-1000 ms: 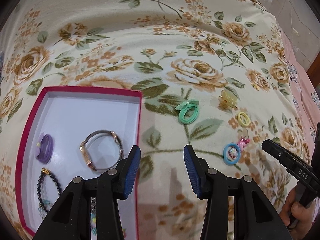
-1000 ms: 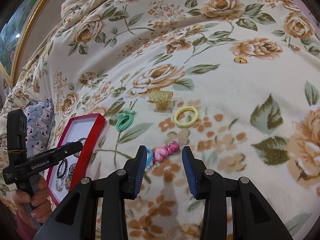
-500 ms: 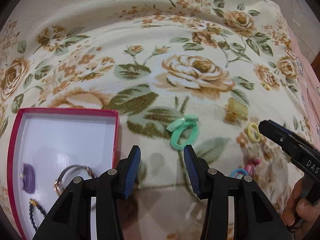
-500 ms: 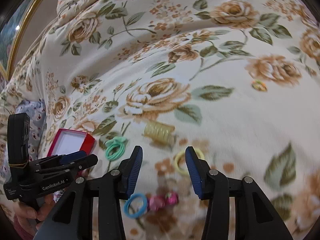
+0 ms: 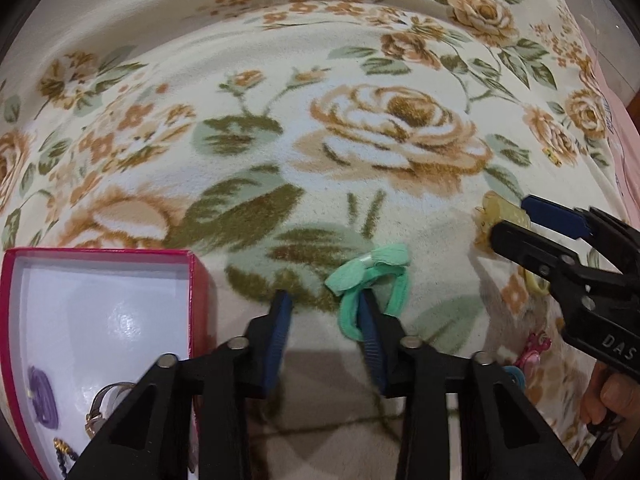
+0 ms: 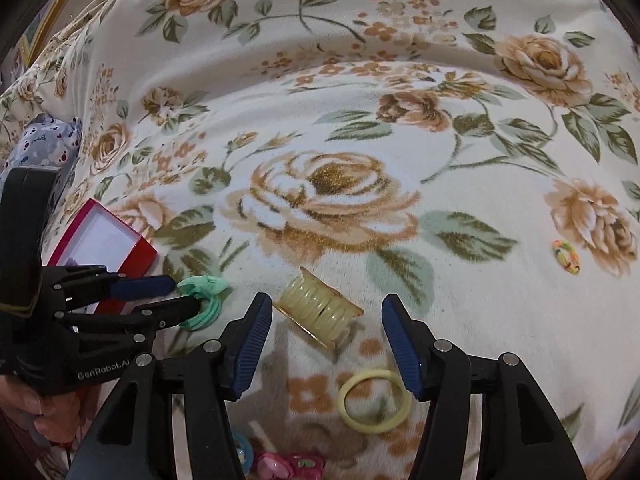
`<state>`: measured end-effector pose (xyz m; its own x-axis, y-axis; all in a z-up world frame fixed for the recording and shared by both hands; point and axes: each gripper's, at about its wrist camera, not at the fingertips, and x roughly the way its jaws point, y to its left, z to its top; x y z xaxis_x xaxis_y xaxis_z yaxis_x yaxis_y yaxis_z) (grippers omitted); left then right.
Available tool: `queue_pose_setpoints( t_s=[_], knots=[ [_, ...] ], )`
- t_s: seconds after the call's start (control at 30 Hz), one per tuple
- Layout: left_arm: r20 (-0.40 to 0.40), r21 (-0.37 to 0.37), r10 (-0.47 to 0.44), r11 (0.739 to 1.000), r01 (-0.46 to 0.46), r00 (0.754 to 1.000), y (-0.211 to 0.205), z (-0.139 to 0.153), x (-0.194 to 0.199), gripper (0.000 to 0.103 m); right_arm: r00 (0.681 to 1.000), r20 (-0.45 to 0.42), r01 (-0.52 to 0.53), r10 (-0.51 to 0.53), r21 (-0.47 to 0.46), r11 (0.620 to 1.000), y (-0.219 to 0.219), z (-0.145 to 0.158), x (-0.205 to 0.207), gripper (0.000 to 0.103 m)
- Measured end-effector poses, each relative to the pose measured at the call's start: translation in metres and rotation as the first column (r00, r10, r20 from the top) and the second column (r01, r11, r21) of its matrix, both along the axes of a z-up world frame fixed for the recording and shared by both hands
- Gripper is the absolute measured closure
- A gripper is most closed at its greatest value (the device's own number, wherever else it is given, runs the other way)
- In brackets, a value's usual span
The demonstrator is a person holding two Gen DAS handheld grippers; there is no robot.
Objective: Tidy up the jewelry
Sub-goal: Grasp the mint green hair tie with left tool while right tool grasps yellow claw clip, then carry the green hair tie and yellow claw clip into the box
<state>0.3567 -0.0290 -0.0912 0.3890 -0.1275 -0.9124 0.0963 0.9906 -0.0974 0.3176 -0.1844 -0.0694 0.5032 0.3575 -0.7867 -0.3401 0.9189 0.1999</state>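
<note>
A green hair tie with a bow (image 5: 374, 280) lies on the floral blanket; it also shows in the right wrist view (image 6: 202, 296). My left gripper (image 5: 324, 300) is open, its right finger poking inside the tie's loop. A translucent yellow hair claw (image 6: 320, 312) lies just ahead of my open right gripper (image 6: 326, 308), between its fingers. A red box with a white inside (image 5: 100, 252) at the left holds a purple tie (image 5: 42, 396), a watch (image 5: 104, 408) and a bead bracelet.
A yellow ring tie (image 6: 374, 400), a pink clip (image 6: 290, 466) and a blue tie (image 6: 242, 452) lie near my right gripper. A small multicoloured band (image 6: 566, 256) lies far right. A grey patterned pillow (image 6: 44, 144) sits at the left.
My left gripper moved forward and its right finger entered the green tie's loop. My right gripper moved forward past the yellow ring, opened wider and now straddles the yellow claw.
</note>
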Motion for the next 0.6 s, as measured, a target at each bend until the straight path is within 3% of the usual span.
queue_pose_setpoints(
  t_s=[0.03, 0.07, 0.2, 0.6],
  knots=[
    [0.001, -0.009, -0.013, 1.000, 0.013, 1.000, -0.002, 0.000, 0.000, 0.090, 1.000, -0.005, 0.001, -0.001, -0.003, 1.000, 0.000, -0.001, 0.000, 0.068],
    [0.001, -0.021, -0.027, 0.999, 0.027, 1.000, -0.003, 0.001, -0.001, 0.096, 1.000, -0.002, 0.003, -0.003, -0.004, 1.000, 0.000, 0.000, -0.001, 0.070],
    [0.040, -0.012, -0.052, 0.999, 0.053, 0.998, -0.007, 0.011, -0.009, 0.097, 1.000, 0.013, 0.011, -0.012, 0.022, 1.000, -0.003, 0.009, -0.011, 0.075],
    [0.101, -0.117, 0.005, 0.993, 0.007, 0.995, 0.029, 0.054, -0.073, 0.098, 0.999, 0.036, 0.030, -0.038, 0.190, 0.981, -0.002, 0.037, -0.070, 0.077]
  ],
)
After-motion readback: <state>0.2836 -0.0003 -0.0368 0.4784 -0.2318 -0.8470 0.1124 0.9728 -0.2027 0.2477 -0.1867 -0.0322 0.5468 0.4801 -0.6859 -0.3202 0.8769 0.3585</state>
